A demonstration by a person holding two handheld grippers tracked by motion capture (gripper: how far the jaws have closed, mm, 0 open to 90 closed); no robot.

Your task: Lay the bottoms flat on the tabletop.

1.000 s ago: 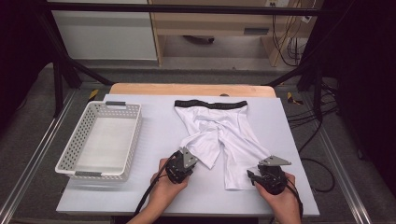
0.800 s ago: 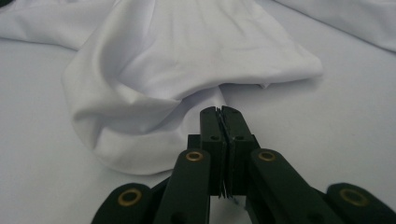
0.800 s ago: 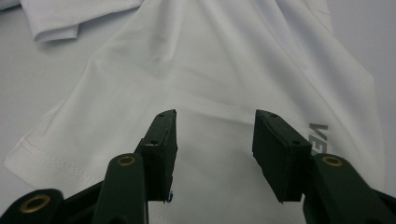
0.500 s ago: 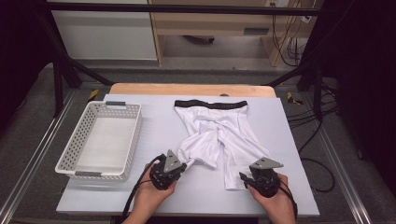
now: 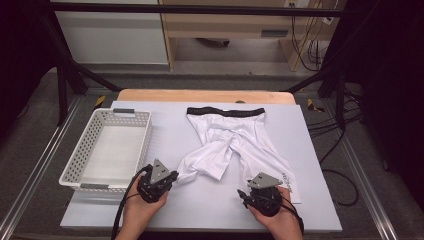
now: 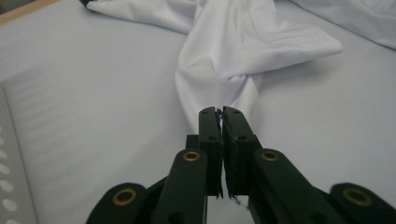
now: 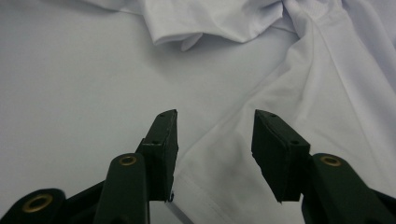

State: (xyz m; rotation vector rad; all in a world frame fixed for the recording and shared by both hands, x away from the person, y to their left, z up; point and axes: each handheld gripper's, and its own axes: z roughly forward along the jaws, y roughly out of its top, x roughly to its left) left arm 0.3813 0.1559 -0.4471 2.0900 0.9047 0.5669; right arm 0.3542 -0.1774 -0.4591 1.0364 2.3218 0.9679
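– What sort of place is this?
– A lab: a black metal frame [image 5: 65, 85] surrounds the table [image 5: 165, 135], and loose cables [image 5: 345, 125] trail across the grey floor [image 5: 30, 145].

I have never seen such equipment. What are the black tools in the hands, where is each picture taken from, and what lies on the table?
A person holds a black two-jaw gripper in each hand. One camera looks down from above the table; two more ride on the grippers and look along their jaws.

On the pale table lie white stretchy shorts with a black waistband and a white perforated plastic basket.

The left gripper is shut, pinching the twisted end of one shorts leg. The right gripper is open; its jaws stand over the hem of the other leg and hold nothing.
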